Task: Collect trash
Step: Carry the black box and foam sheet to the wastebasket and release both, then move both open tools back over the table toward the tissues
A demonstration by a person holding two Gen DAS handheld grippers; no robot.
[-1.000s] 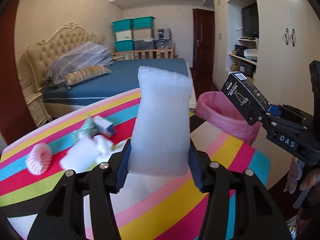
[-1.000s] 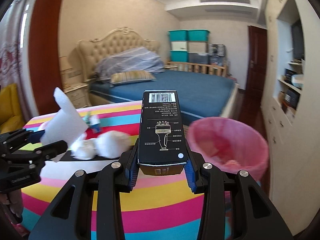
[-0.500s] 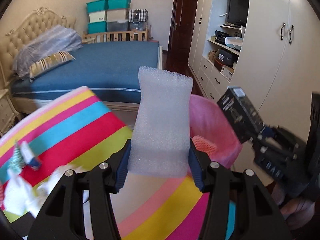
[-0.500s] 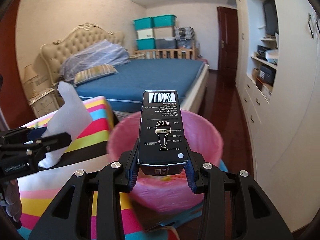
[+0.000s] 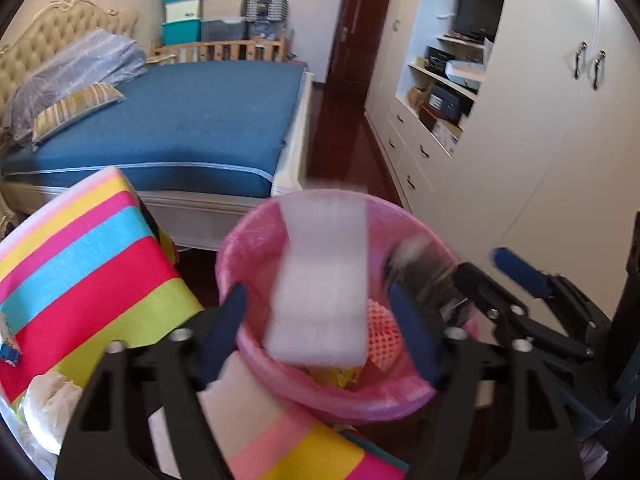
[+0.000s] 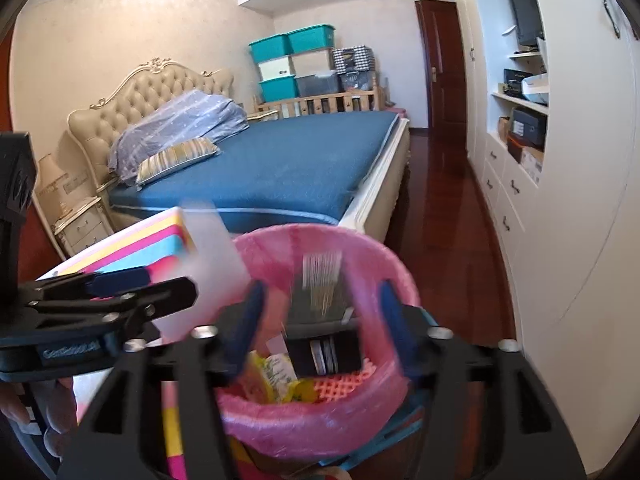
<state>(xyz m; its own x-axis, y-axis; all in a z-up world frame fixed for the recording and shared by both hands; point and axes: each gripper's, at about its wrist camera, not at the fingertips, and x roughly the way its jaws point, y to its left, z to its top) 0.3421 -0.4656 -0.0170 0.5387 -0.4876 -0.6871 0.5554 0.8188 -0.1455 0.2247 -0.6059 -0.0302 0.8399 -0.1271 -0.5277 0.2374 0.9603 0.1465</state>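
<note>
**Foam sheet and black carton loose over the pink-lined bin**

Both grippers hang over the pink-lined bin (image 5: 256, 360), which stands just off the striped table's (image 5: 92, 264) corner. The left gripper (image 5: 320, 340) has its jaws opening; the white foam sheet (image 5: 324, 280) sits blurred between them, apparently clear of both pads. The right gripper (image 6: 320, 332) is opening too, with the black barcoded carton (image 6: 324, 320) smeared between its spread fingers, above red foam netting (image 6: 340, 388) and yellow wrappers (image 6: 280, 376) inside the bin.
</note>
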